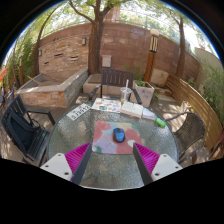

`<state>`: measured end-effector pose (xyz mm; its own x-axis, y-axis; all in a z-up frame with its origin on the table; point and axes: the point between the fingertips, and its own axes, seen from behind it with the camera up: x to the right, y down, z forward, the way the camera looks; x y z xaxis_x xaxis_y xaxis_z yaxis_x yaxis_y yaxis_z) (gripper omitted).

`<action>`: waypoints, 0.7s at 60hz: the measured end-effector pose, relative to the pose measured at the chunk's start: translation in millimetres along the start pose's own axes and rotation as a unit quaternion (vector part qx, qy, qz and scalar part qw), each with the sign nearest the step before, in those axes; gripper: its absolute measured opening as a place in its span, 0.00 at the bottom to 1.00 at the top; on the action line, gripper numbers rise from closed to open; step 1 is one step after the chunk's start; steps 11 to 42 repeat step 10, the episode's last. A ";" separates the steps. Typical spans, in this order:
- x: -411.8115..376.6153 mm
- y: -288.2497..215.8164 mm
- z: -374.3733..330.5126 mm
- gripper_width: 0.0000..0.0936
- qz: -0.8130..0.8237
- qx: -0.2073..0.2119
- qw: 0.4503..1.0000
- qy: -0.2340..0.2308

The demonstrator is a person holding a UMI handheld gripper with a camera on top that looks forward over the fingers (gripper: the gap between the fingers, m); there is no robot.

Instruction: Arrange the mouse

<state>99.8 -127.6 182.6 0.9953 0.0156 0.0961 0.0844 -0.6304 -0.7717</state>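
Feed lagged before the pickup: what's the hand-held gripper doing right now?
Hand-held gripper: open, holding nothing; the mouse lies on its mat just ahead of the fingers, untouched.

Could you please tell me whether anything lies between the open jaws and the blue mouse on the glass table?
Nothing visible does: the small blue computer mouse sits on its mat just ahead of the open gripper, bare round glass table between.
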 end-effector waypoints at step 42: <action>1.2 0.5 -7.5 0.90 0.007 0.000 1.000 0.007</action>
